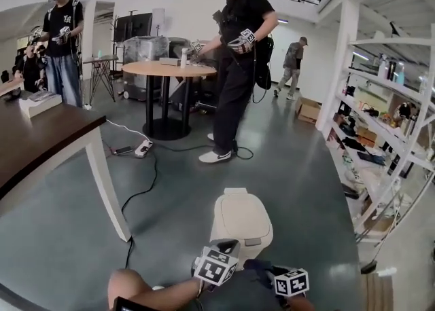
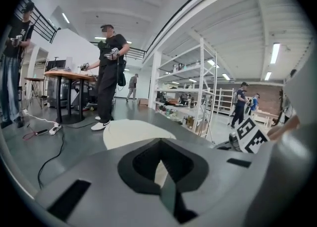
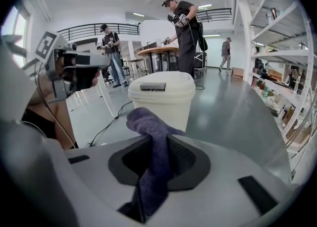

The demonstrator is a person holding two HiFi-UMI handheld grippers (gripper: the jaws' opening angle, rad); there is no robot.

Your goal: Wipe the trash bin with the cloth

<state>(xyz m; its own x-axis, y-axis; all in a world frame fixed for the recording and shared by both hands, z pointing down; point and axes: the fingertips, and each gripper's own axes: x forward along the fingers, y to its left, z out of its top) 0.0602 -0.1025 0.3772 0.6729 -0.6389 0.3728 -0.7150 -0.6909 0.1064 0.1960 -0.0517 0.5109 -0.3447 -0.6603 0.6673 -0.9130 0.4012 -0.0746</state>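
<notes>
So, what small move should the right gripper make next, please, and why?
Probably ease the right gripper forward until the cloth meets the lid of the trash bin: its jaws clamp the cloth, which sits just short of the bin, not touching.

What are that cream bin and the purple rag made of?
The trash bin looks like smooth moulded plastic, cream with a soft sheen. The cloth pinched by the right gripper looks like soft, fuzzy fabric, perhaps microfibre: it bunches and hangs limply.
</notes>
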